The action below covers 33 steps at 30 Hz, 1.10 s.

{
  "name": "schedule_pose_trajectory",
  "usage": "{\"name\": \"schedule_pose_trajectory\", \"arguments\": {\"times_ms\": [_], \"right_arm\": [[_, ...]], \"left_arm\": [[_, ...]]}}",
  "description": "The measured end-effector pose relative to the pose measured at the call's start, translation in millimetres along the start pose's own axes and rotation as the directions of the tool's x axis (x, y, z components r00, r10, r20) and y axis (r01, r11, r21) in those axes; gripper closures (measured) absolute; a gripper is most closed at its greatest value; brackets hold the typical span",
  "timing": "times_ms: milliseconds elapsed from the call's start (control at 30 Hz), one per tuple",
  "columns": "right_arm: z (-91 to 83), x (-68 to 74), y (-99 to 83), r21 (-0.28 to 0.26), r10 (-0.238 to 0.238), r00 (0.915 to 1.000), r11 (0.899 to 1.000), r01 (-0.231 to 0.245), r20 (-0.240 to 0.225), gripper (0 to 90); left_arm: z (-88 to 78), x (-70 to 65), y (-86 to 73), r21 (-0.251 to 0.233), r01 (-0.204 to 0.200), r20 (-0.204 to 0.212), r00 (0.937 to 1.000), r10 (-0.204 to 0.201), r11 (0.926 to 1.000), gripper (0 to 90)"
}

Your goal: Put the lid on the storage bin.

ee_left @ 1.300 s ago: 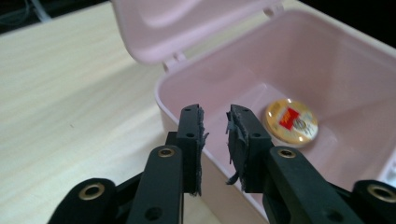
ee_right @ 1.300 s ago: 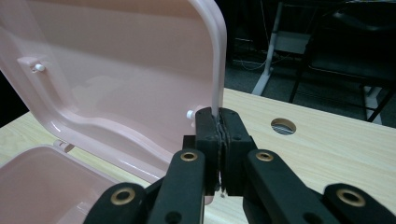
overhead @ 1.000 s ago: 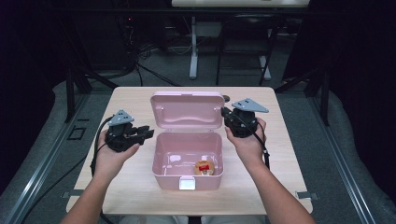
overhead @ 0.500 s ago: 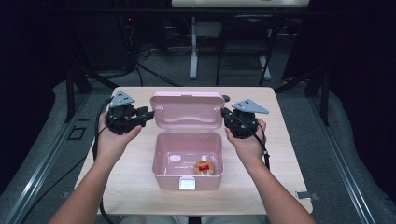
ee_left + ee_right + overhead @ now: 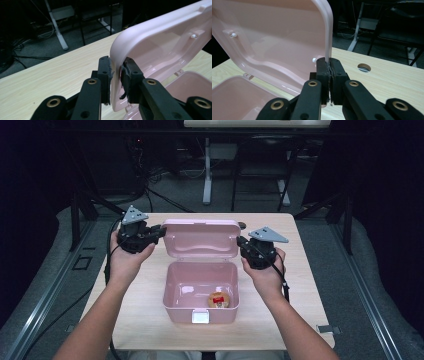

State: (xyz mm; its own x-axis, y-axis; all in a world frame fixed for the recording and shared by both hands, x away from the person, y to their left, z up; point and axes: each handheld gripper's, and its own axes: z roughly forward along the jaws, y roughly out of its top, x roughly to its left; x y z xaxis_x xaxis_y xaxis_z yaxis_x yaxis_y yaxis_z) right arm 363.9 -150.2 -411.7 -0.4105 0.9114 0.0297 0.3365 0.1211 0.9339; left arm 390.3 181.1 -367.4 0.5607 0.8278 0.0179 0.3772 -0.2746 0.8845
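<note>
A pink plastic box stands open on the wooden table, its latch facing the person. The lid stands upright behind it. Inside the box, at the front right, lies a small round tan item with a red label. My left gripper is at the lid's left edge. In the left gripper view the lid's corner sits between its pads. My right gripper holds the lid's right edge. In the right gripper view the jaws pinch the thin rim of the lid.
The light wooden table has bare room on both sides of the box. A round hole sits in the tabletop behind the lid's right corner. Beyond the table's far edge are dark floor, cables and desk legs.
My left gripper has moved forward from beside the box base to the lid's left edge and closed on it. The right gripper has stayed on the right edge.
</note>
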Motion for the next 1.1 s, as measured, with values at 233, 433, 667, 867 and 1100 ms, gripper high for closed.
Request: {"name": "schedule_pose_trajectory", "arguments": {"times_ms": [233, 433, 667, 867, 1100], "right_arm": [[-0.7, -2.0, -0.1, 0.007, 0.017, 0.9997, 1.0, -0.016, -0.017, 86.4], [-2.1, -2.5, 1.0, 0.011, 0.004, 0.9993, 1.0, -0.003, -0.036, 83.0], [-7.5, -1.4, 11.4, -0.003, 0.002, 0.9992, 1.0, -0.002, -0.041, 82.2], [-10.8, -1.6, 21.2, -0.006, -0.005, 0.9991, 1.0, 0.005, -0.042, 82.2], [-14.3, -1.3, 30.5, -0.007, -0.014, 0.9988, 1.0, 0.014, -0.046, 81.7]], "left_arm": [[-1.0, -1.1, -0.5, 0.002, -0.006, -0.006, 1.0, 0.006, 1.0, 81.8], [-2.8, -2.7, -0.9, 0.005, -0.017, -0.009, 0.9998, 0.017, 0.9998, 81.8], [-4.9, -3.9, -1.6, 0.01, -0.025, -0.009, 0.9997, 0.025, 0.9996, 81.8], [-6.0, -5.3, -2.4, 0.009, -0.025, -0.01, 0.9996, 0.025, 0.9996, 81.8], [-6.9, -5.6, -2.9, 0.009, -0.028, -0.01, 0.9996, 0.028, 0.9996, 81.7]]}}
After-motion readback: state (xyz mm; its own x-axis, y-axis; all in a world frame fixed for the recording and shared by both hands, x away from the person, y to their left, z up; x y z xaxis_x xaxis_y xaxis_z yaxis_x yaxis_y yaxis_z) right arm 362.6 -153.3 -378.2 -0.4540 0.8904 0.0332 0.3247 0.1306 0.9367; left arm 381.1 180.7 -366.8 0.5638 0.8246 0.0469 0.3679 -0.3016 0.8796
